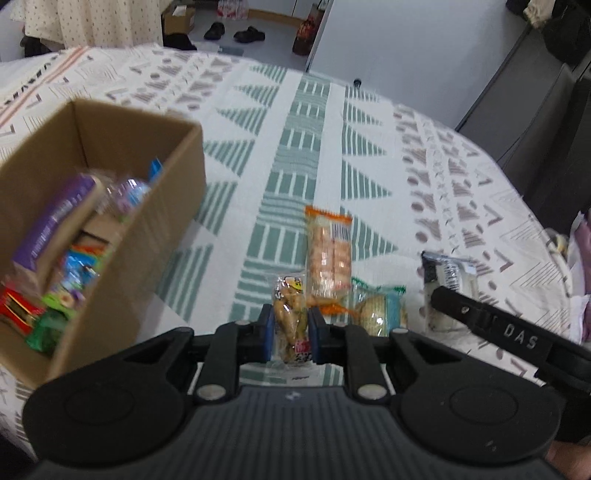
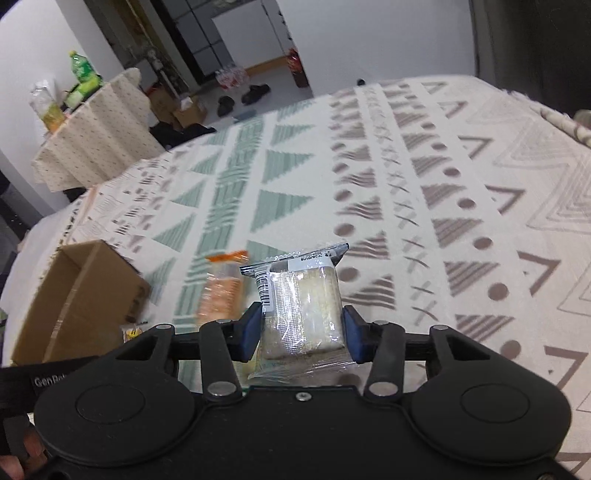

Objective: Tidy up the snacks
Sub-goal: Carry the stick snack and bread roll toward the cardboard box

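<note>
My left gripper (image 1: 290,330) is shut on a clear packet of brown snacks (image 1: 290,317), held above the patterned tablecloth (image 1: 295,147). A cardboard box (image 1: 122,266) with several snack packs stands to its left. My right gripper (image 2: 301,332) is shut on a clear-wrapped pale cake packet (image 2: 301,299) with a barcode label; that packet shows in the left wrist view (image 1: 448,277), with the right gripper's finger (image 1: 480,317) in front. An orange cracker pack (image 1: 328,251) and a green-edged biscuit pack (image 1: 378,312) lie on the cloth. The box (image 2: 81,295) and cracker pack (image 2: 223,288) also show in the right wrist view.
The patterned tablecloth (image 2: 406,184) stretches far ahead and to the right. Beyond the table edge are shoes (image 1: 236,31) on the floor, a second cloth-covered table (image 2: 92,140) with bottles (image 2: 83,72), and dark cabinets (image 1: 546,110) on the right.
</note>
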Demonstrator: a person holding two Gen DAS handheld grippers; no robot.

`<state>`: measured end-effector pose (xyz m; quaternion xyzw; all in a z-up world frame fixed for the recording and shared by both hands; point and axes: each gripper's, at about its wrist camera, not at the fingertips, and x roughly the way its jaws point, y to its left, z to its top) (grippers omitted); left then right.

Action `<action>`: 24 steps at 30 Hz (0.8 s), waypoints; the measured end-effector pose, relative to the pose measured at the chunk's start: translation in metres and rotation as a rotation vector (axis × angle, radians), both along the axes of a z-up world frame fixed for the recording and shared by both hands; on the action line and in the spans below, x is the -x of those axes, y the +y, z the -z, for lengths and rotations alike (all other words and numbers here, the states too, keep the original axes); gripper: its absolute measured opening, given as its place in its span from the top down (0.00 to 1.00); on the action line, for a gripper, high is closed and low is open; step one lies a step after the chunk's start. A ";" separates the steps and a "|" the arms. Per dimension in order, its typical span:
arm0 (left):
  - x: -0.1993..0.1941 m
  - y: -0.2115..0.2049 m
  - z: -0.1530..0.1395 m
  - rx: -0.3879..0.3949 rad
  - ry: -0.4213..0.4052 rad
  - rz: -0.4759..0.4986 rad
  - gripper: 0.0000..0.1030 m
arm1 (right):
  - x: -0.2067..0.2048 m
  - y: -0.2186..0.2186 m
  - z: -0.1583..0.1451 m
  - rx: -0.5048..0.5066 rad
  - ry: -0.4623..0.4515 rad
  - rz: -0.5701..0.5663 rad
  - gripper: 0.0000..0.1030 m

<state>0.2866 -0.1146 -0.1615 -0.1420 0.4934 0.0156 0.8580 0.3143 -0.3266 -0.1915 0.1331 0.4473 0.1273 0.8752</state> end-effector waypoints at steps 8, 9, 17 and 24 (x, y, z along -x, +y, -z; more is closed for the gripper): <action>0.009 0.030 -0.041 0.000 -0.066 -0.023 0.83 | 0.010 0.027 -0.029 -0.020 -0.057 -0.026 0.57; 0.010 0.035 -0.045 0.004 -0.069 -0.028 0.83 | 0.012 0.030 -0.032 -0.025 -0.063 -0.024 0.57; 0.017 0.076 -0.085 0.009 -0.092 -0.041 0.83 | 0.022 0.051 -0.058 -0.044 -0.069 0.013 0.57; 0.016 0.115 -0.109 0.032 -0.119 -0.057 0.83 | 0.030 0.065 -0.087 -0.059 -0.087 0.067 0.57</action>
